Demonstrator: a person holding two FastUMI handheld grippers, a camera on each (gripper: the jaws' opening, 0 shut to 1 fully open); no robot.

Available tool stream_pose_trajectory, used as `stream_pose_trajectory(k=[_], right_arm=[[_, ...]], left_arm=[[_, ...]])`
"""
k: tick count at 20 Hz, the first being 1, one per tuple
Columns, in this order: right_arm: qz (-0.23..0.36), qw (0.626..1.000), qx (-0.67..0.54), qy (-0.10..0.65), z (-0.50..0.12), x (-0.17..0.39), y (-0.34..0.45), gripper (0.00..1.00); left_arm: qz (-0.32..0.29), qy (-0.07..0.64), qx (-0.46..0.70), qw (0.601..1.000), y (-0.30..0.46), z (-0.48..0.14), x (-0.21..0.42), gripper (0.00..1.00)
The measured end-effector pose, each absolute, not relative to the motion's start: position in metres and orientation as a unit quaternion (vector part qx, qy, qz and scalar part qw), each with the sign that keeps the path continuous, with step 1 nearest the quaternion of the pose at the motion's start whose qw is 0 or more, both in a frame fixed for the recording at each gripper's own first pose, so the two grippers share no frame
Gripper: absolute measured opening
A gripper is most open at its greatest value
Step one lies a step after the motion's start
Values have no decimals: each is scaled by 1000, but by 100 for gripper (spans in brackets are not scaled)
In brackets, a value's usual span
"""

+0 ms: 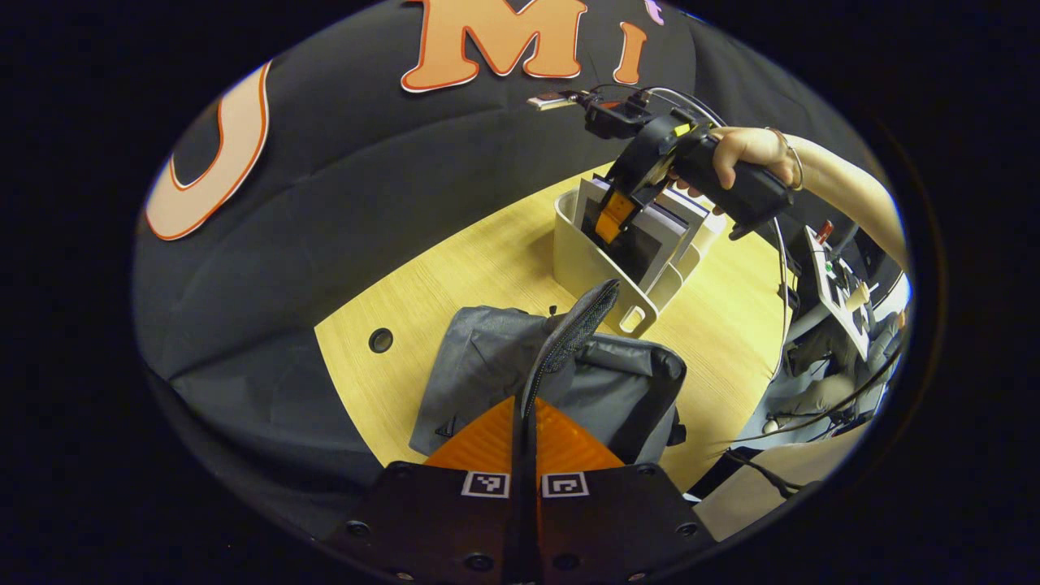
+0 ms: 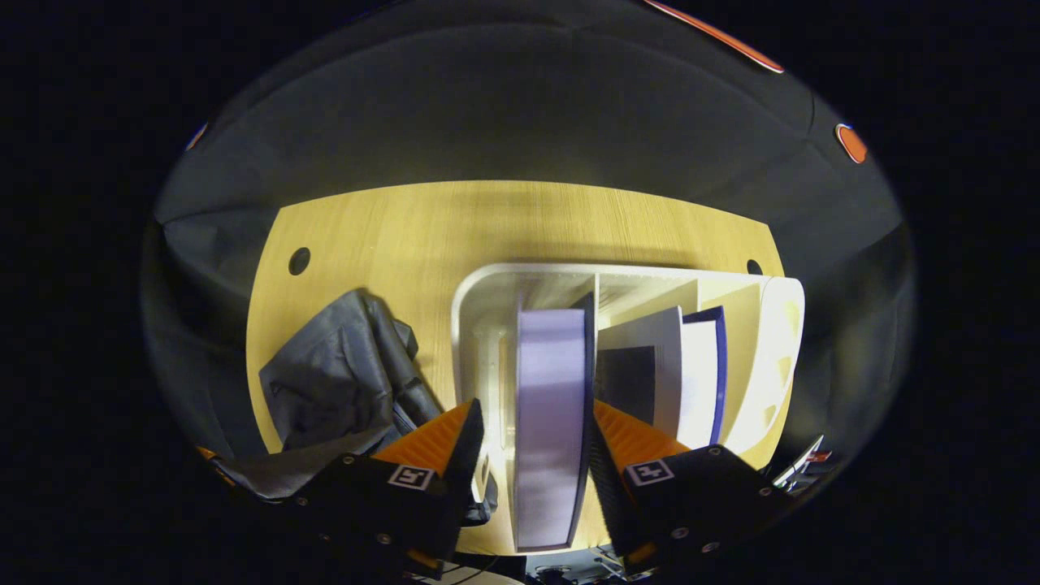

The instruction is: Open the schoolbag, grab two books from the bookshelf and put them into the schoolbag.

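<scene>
**One jaw pair holds the bag open, the other reaches for a book**

Between the jaws of the right gripper [image 2: 532, 451] stands a thick book with pale purple page edges and a dark cover [image 2: 551, 422]. The jaws are wide and sit on both sides of it. One looks very close to the cover, but I cannot tell if both are pressing yet. The book stands upright in the first slot of a white plastic bookshelf with dividers [image 2: 487, 284]. It stands on its edge, so the jaws can come down around it from above. Two more books, one white with a dark blue cover [image 2: 700, 374], lean in the next slot.

Down in the left gripper view, the jaws of the left gripper [image 1: 524, 431] are squeezed narrow on a thin dark flap with a zipper edge [image 1: 569, 333]. The flap is part of the grey cloth schoolbag [image 1: 487, 357], and it is lifted up. I think this is to keep the mouth of the bag open so a book can slide in.

The schoolbag lies on the light wooden worktop [image 1: 455, 268], just beside the bookshelf. That makes for a short trip from shelf to bag. A person's hand [image 1: 751, 154] holds the right gripper over the shelf.

No book looks to be in the bag yet.
</scene>
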State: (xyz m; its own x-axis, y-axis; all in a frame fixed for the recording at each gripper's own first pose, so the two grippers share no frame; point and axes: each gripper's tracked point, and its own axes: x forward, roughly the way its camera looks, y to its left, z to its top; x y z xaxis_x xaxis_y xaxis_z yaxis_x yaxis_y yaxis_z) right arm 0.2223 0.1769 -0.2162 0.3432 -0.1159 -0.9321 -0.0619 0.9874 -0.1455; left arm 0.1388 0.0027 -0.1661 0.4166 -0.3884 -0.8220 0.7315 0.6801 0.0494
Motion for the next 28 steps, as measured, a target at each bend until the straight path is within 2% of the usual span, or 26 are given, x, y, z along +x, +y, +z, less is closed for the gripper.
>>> stream_pose_trajectory(k=[1, 2, 3, 7, 13, 19, 23, 28], right_arm=[[-11, 816, -52, 576, -222, 222, 183, 54], [-18, 816, -46, 575, -217, 220, 182, 44], [-23, 818, -51, 572, -213, 219, 178, 40], [-25, 833, -27, 552, -177, 211, 182, 38], [-30, 876, -11, 482, -74, 185, 178, 37], [-3, 911, 38, 411, 7, 104, 176, 37], [11, 923, 108, 370, 24, 46, 174, 37], [32, 902, 246, 352, -26, -11, 180, 36]], left_arm=[[-342, 417, 206, 816, -2, -171, 141, 0], [-342, 418, 207, 816, -3, -172, 140, 0], [-342, 419, 207, 815, -1, -172, 139, 0], [-347, 416, 209, 814, -2, -173, 138, 0], [-332, 404, 218, 824, 6, -169, 146, 1], [-341, 390, 224, 825, 1, -163, 144, 0], [-352, 380, 245, 820, -2, -157, 146, 1], [-355, 375, 257, 817, -4, -152, 147, 0]])
